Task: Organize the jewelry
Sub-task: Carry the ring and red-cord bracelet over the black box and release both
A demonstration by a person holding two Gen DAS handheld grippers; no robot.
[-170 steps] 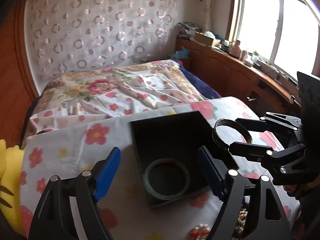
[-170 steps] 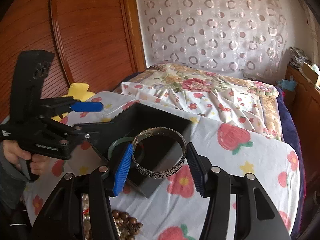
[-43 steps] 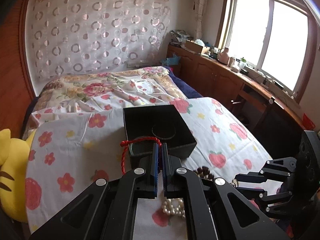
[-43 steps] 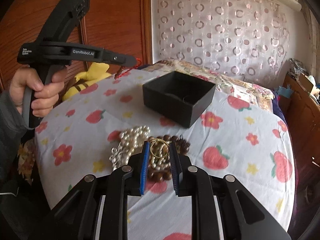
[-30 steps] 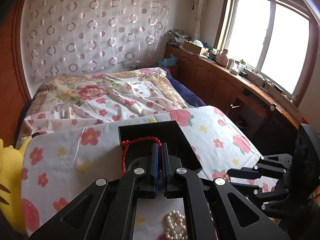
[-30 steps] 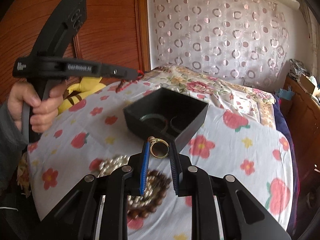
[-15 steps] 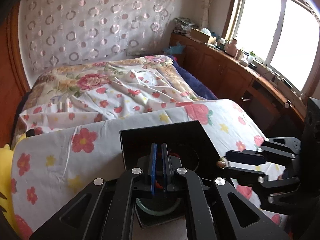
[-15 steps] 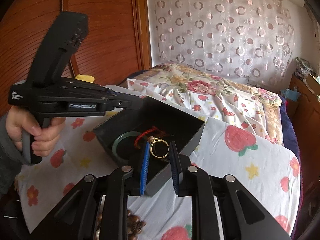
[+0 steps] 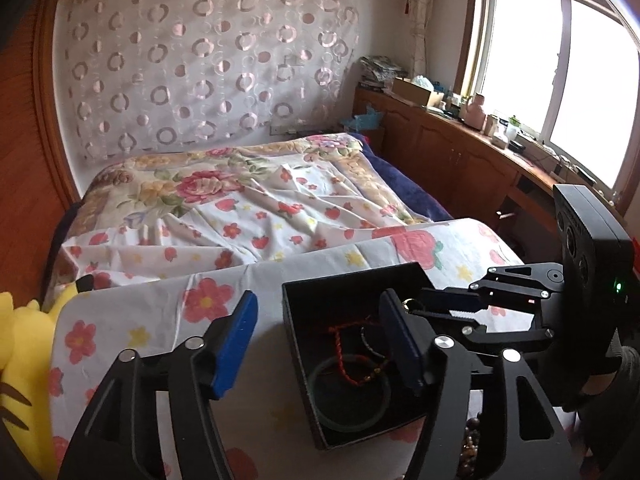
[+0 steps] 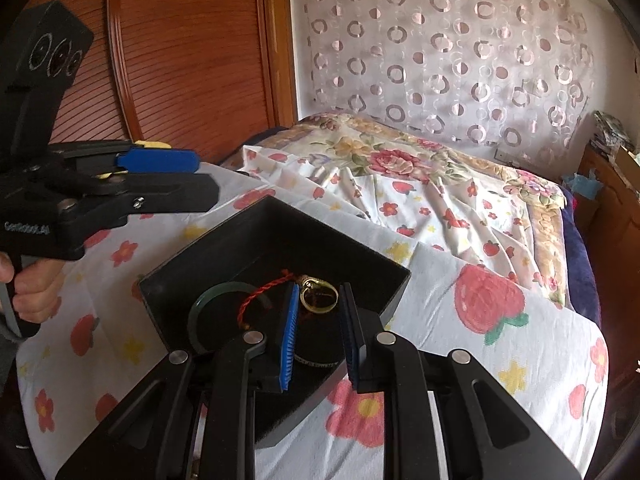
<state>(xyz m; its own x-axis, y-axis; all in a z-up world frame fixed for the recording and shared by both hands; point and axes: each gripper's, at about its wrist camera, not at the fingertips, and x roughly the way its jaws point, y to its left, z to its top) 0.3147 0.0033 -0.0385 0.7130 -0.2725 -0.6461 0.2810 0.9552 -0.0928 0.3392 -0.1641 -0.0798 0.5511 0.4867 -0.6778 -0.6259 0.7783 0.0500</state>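
A black open box (image 9: 296, 320) (image 10: 276, 232) stands on the flowered cloth. In it lie a green bangle (image 9: 320, 408) (image 10: 200, 312), a red cord bracelet (image 9: 344, 344) (image 10: 256, 296) and a dark bangle (image 9: 366, 338). My left gripper (image 9: 320, 340) is open and empty, over the box's left wall. My right gripper (image 10: 319, 316) is shut on a gold ring (image 10: 319, 300) (image 9: 409, 303), held over the box's inside.
Brown beads (image 9: 470, 440) lie on the cloth at the box's near right. A yellow plush toy (image 9: 20, 360) sits at the left edge. A bed (image 9: 240, 200) lies behind the table, wooden cabinets (image 9: 460, 160) at the right.
My left gripper has opened and let the red cord bracelet drop into the box. My right gripper has come in over the box with the gold ring.
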